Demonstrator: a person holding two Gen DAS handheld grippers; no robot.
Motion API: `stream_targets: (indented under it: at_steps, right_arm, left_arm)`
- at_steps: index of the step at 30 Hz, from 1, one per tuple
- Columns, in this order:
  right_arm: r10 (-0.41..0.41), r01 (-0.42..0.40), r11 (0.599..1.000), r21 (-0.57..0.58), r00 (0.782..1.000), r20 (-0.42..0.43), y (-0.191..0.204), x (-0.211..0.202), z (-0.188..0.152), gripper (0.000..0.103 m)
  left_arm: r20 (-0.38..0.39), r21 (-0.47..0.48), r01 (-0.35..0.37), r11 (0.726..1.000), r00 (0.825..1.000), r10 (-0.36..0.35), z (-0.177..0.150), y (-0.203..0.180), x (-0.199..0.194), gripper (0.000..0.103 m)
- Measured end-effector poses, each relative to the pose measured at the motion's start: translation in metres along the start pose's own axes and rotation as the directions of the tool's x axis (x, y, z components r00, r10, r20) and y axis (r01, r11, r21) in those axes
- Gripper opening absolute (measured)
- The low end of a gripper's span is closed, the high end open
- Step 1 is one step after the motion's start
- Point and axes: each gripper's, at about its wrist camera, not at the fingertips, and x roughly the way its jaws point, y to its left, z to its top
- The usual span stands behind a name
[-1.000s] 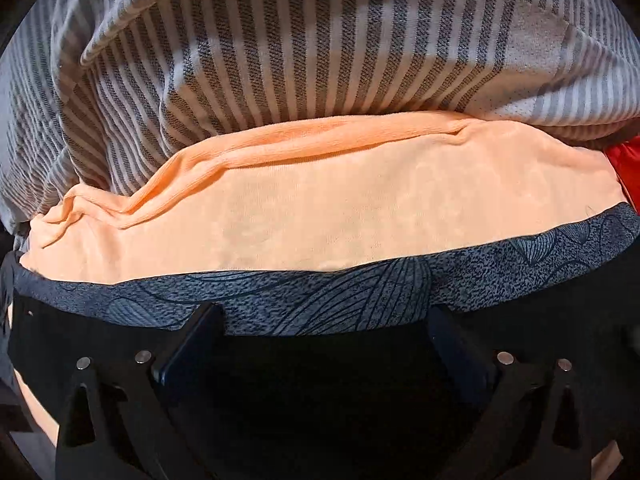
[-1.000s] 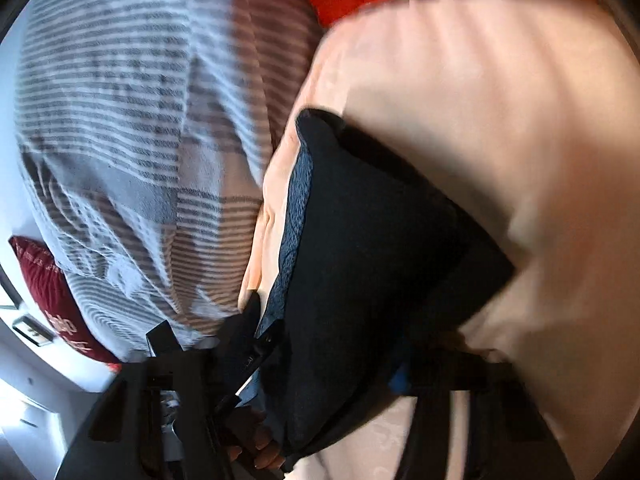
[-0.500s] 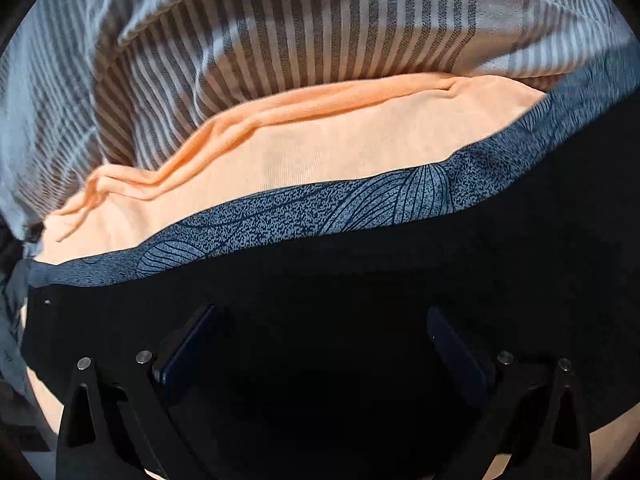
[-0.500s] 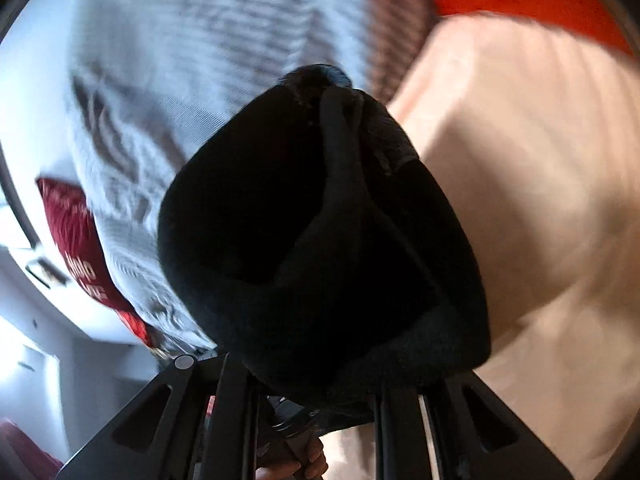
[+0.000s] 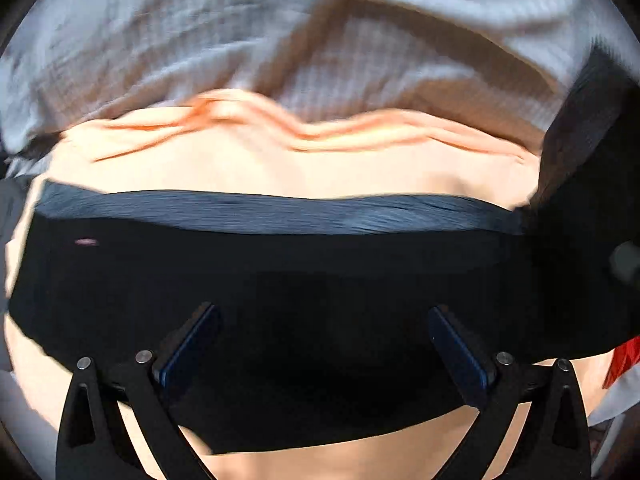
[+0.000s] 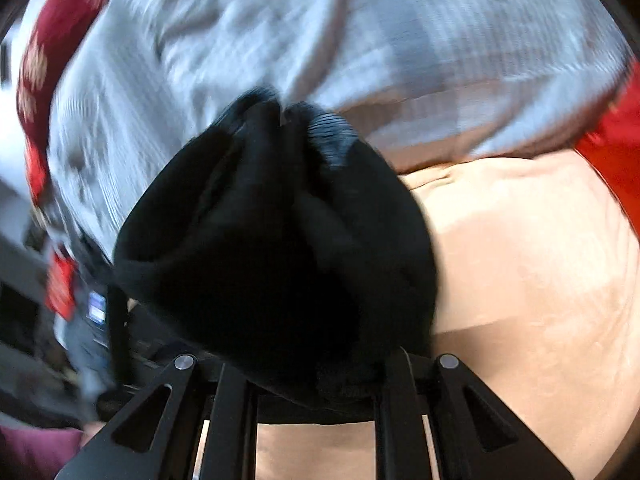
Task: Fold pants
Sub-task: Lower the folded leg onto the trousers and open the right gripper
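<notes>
One pr black pants, partly folded: flat band w/ grey patterned waistband lies across peach sheet, just below striped blanket. Left gripper over the flat band, tongs wide, nothing between pads; right gripper narrow, clamped on bunched end of same pants, that wad lifted off sheet on the side away from the blanket's near edge. Est. abt halfway: bunched end not yet laid over band, final fold + smoothing left.
</notes>
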Motion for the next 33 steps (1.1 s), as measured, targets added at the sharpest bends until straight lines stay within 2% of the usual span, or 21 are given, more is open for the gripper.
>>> stream_targets:
  at_steps: [3,5,6,8,10,11,13,17,20,23,25,26,27,29,31,33]
  right_arm:
    - [-0.096,0.091,0.991,-0.097,0.994,-0.043,0.044,0.039,-0.014,0.017]
    - [-0.183,0.169,0.972,-0.165,0.980,-0.076,0.071,0.070,-0.027,0.017]
    - [-0.249,0.228,0.952,-0.206,0.965,-0.086,0.083,0.086,-0.037,0.017]
    - [-0.364,0.323,0.902,-0.287,0.926,-0.102,0.099,0.110,-0.054,0.026]
    - [-0.452,0.400,0.843,-0.359,0.890,-0.069,0.110,0.124,-0.062,0.032]
    - [-0.471,0.418,0.817,-0.398,0.881,-0.041,0.120,0.123,-0.067,0.044]
    - [-0.452,0.400,0.807,-0.434,0.892,-0.019,0.133,0.109,-0.067,0.056]
    - [-0.382,0.348,0.809,-0.474,0.924,0.025,0.138,0.064,-0.087,0.057]
    - [-0.325,0.297,0.875,-0.383,0.946,-0.009,0.112,0.033,-0.087,0.058]
    - [-0.328,0.303,0.919,-0.252,0.943,-0.061,0.075,0.011,-0.088,0.058]
    - [-0.343,0.322,0.928,-0.186,0.935,-0.091,0.053,0.006,-0.088,0.058]
    - [-0.347,0.329,0.931,-0.156,0.933,-0.100,0.043,0.004,-0.088,0.058]
    - [-0.347,0.332,0.934,-0.131,0.931,-0.111,0.034,0.004,-0.089,0.058]
    - [-0.335,0.324,0.941,-0.098,0.933,-0.130,0.025,0.005,-0.089,0.058]
    - [-0.314,0.307,0.949,-0.070,0.939,-0.141,0.020,0.006,-0.089,0.057]
    - [-0.295,0.291,0.956,-0.049,0.945,-0.144,0.016,0.004,-0.090,0.057]
  left_arm:
    - [0.015,-0.031,-0.057,0.998,0.998,0.057,-0.005,0.049,-0.008,0.103]
    - [0.011,-0.056,-0.073,0.996,0.997,0.074,-0.005,0.077,-0.010,0.103]
    - [0.008,-0.069,-0.086,0.994,0.996,0.087,-0.008,0.089,-0.012,0.103]
    - [-0.002,-0.083,-0.100,0.992,0.995,0.100,-0.010,0.109,-0.012,0.103]
    - [-0.007,-0.087,-0.104,0.991,0.995,0.104,-0.014,0.127,-0.013,0.103]
    - [-0.005,-0.082,-0.110,0.990,0.994,0.110,-0.016,0.131,-0.014,0.103]
    - [-0.006,-0.067,-0.114,0.991,0.993,0.114,-0.016,0.137,-0.011,0.103]
    - [-0.027,-0.049,-0.078,0.996,0.997,0.077,-0.013,0.140,-0.005,0.103]
    - [-0.022,-0.004,-0.002,1.000,1.000,0.002,-0.012,0.116,-0.010,0.103]
    - [-0.017,0.059,0.125,0.990,0.992,-0.124,-0.013,0.082,-0.018,0.103]
    - [-0.012,0.099,0.194,0.976,0.981,-0.194,-0.013,0.057,-0.021,0.103]
    - [-0.010,0.117,0.217,0.969,0.976,-0.217,-0.013,0.045,-0.021,0.100]
    - [-0.017,0.135,0.235,0.963,0.972,-0.235,-0.012,0.032,-0.020,0.093]
    - [-0.034,0.159,0.261,0.952,0.965,-0.258,-0.011,0.013,-0.014,0.089]
    - [-0.052,0.170,0.273,0.947,0.962,-0.268,-0.012,-0.002,-0.005,0.068]
    - [-0.090,0.154,0.300,0.941,0.953,-0.289,-0.011,-0.010,0.006,0.058]
